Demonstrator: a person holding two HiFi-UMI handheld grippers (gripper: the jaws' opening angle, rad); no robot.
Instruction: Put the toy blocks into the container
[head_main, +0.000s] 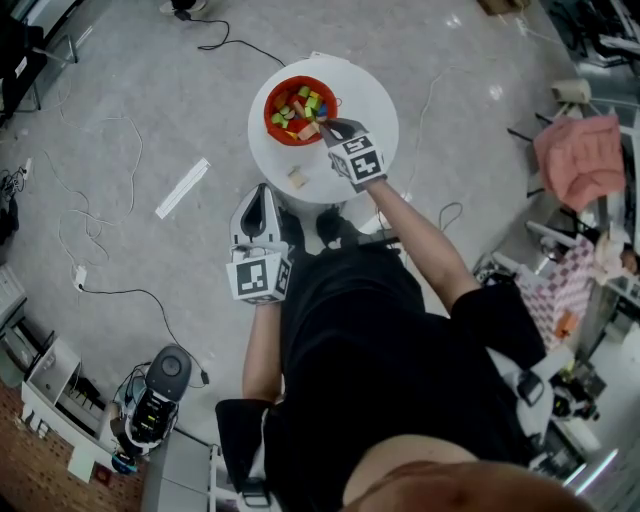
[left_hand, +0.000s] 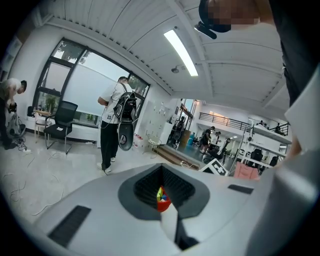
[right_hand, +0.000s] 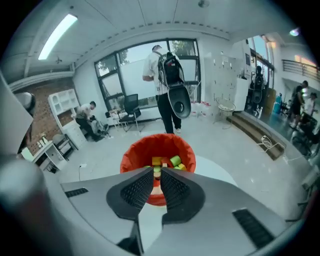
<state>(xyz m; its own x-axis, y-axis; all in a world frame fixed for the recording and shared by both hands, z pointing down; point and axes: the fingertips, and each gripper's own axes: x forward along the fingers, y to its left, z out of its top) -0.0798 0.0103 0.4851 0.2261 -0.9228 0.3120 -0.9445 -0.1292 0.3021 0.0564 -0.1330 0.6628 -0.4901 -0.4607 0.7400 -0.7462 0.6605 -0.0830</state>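
A red container (head_main: 271, 105) full of coloured toy blocks stands on a small round white table (head_main: 372, 92). My right gripper (head_main: 328, 127) hovers at the container's near rim, shut on a pale tan block (head_main: 310, 131). In the right gripper view the block (right_hand: 156, 190) shows in the narrow gap of the right gripper (right_hand: 157, 172), with the container (right_hand: 134, 155) right behind. Another tan block (head_main: 296, 178) lies on the table's near side. My left gripper (head_main: 262, 196) rests low beside the table's near edge, jaws together and empty. The left gripper (left_hand: 161, 169) shows a sliver of the container (left_hand: 163, 204) through its gap.
Cables (head_main: 110, 292) and a white strip (head_main: 182, 187) lie on the grey floor left of the table. A pink cloth (head_main: 580, 155) hangs over equipment at the right. A person with a backpack (right_hand: 167, 85) stands beyond the table, by the windows.
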